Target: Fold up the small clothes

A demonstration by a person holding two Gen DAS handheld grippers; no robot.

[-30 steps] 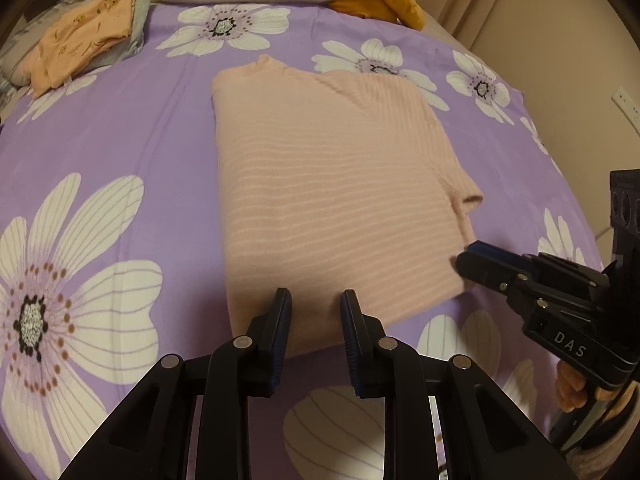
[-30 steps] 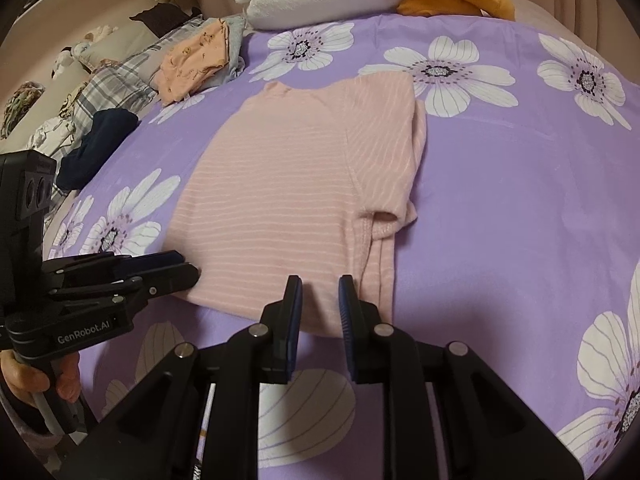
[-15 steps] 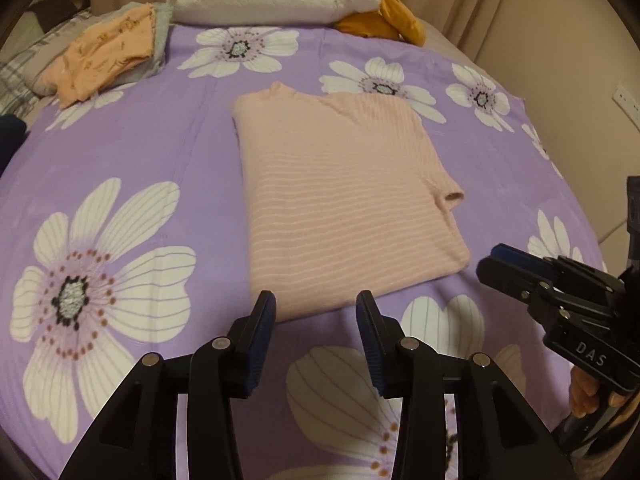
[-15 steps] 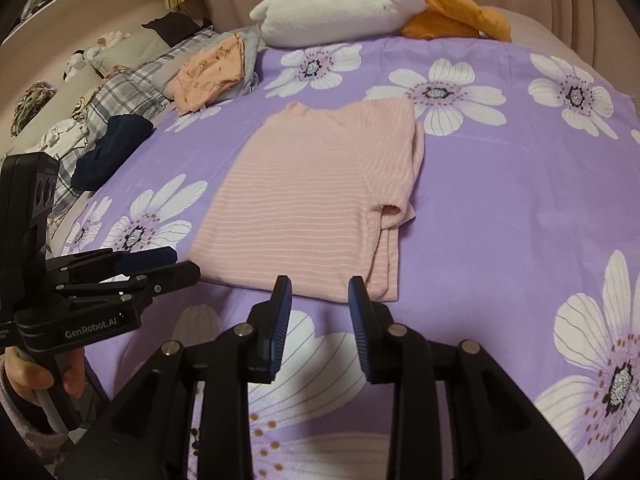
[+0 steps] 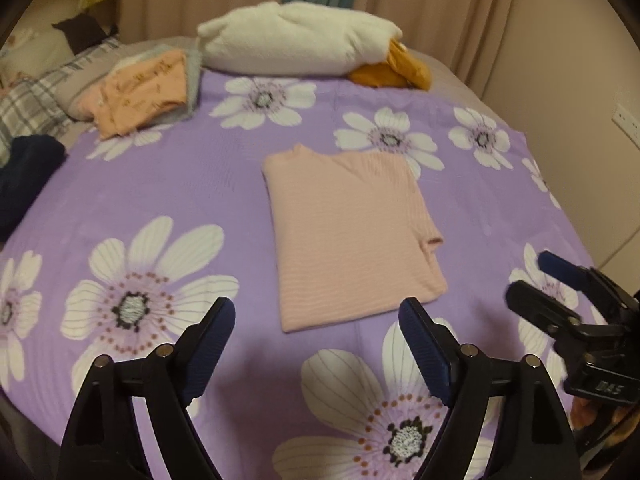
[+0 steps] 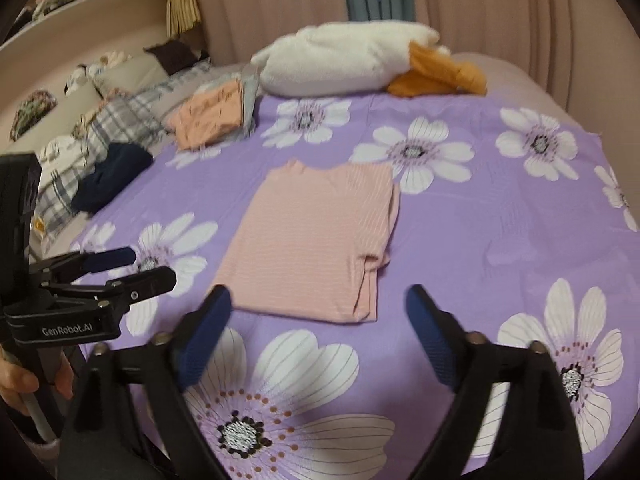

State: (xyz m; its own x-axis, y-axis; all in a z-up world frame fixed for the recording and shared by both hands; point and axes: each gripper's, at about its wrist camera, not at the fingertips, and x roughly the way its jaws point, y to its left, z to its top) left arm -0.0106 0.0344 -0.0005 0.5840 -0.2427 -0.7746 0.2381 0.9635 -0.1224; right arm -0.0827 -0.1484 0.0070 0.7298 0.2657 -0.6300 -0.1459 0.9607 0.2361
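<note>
A white plush pillow (image 5: 296, 40) and an orange cloth (image 5: 394, 68) are seen far beyond the fingertips.

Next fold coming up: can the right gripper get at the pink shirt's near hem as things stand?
Probably yes. The right gripper, jaws opening and empty, hangs just short of the pink shirt, with only bare bedspread between.
</note>
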